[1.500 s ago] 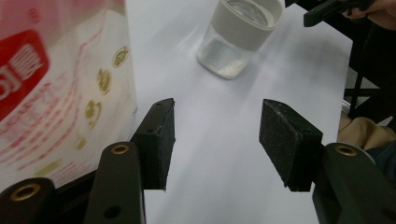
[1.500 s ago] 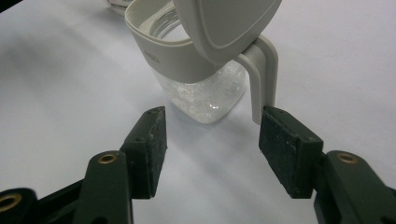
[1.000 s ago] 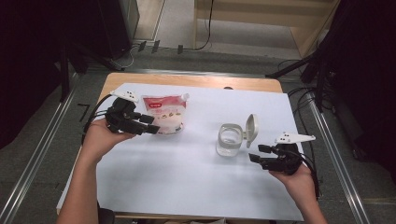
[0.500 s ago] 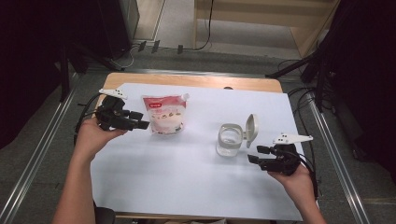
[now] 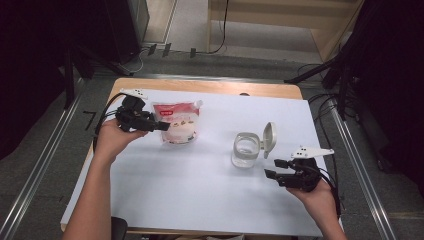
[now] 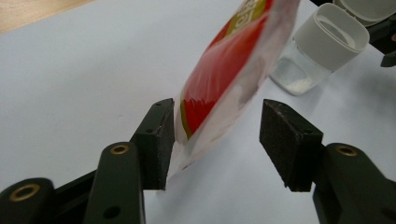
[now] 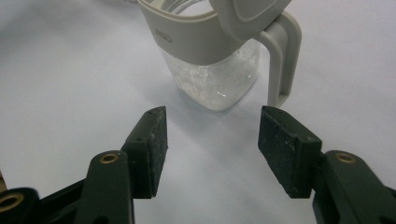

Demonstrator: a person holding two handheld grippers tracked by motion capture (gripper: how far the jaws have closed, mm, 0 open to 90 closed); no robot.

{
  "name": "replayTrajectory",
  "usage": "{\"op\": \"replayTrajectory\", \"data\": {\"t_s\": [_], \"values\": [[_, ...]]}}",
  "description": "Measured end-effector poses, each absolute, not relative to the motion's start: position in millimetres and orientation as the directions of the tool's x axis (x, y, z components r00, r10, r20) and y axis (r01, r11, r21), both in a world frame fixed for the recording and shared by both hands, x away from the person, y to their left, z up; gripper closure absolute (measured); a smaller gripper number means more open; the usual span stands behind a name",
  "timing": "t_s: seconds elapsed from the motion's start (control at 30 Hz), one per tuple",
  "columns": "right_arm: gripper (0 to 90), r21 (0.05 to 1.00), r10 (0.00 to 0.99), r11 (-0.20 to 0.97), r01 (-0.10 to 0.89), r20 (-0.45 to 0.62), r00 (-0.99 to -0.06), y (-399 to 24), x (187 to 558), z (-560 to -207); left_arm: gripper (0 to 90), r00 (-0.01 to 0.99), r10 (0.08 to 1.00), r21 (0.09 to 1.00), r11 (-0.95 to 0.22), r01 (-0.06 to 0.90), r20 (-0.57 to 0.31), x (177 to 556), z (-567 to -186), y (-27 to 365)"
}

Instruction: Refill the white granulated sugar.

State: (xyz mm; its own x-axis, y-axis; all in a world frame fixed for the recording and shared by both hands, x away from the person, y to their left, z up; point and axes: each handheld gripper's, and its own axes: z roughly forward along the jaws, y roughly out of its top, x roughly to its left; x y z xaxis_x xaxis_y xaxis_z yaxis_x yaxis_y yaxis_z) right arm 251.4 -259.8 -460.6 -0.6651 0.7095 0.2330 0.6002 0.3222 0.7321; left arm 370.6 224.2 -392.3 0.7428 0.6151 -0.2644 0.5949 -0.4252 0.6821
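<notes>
Two open tools, a soft pouch and an open jar on the white desk.

From the high view, the left tool is at the left edge of a red-and-white pouch standing far left on the desk, while the right tool sits just right of a clear jar with its hinged lid flipped up. In the left gripper view, the jaws stand apart with the pouch's edge between them, one pad touching it; the film looks thin, limp and slippery, so a pinch on the flat side seam seems safest. In the right gripper view, the jaws are apart and hold nothing; the jar ahead is rigid, probably light, holding a little white grainy residue at the bottom.
</notes>
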Motion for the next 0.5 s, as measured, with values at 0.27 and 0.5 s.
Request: {"op": "replayTrajectory", "data": {"t_s": [0.27,0.5], "values": [[43.0,0.732,0.696,0.341,0.589,0.224,-0.682,-253.5,249.2,-460.9,52.8,0.741,0.629,0.686,-0.432,0.586,-0.237,375.2,-395.8,215.4],[43.1,0.742,0.681,0.348,0.574,0.220,-0.698,-248.7,249.1,-460.7,66.4,0.729,0.642,0.681,-0.425,0.595,-0.237,376.3,-395.9,209.8]]}}
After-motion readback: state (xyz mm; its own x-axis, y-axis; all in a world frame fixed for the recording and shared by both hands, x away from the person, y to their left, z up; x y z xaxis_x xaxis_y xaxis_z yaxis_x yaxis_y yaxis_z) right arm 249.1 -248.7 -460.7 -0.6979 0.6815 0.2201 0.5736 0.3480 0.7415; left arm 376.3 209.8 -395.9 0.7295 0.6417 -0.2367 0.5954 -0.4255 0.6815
